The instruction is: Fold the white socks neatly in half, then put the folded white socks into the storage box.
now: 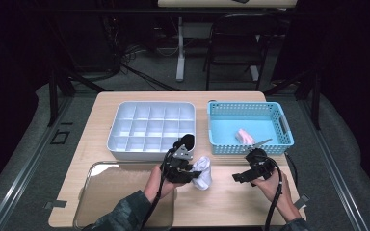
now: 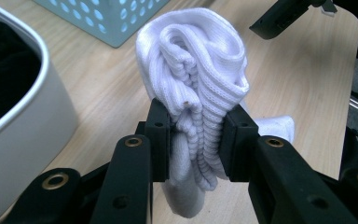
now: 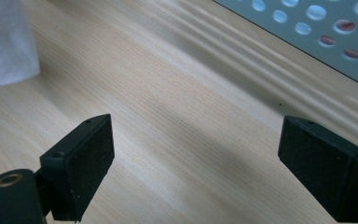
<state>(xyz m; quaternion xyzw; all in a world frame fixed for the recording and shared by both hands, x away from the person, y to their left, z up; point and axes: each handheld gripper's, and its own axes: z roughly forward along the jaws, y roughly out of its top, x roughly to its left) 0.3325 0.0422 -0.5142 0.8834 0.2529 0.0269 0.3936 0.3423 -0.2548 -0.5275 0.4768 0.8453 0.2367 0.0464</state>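
White sock (image 2: 193,70) clenched in left gripper (image 2: 193,144) fingers beside blue basket (image 1: 274,144), right gripper (image 3: 196,158) fingers spread, empty

Setting: lab-style recording space | Clues: small wooden table (image 1: 231,192) ringed by black curtains | metal frame legs (image 1: 54,98) and cables (image 1: 125,62) on grey carpet | folding chair (image 1: 233,43) and another desk's leg (image 1: 179,48) behind

table (image 1: 231,197) | on it: divided tray (image 1: 151,129), blue basket (image 1: 248,126), clear lid (image 1: 120,195)
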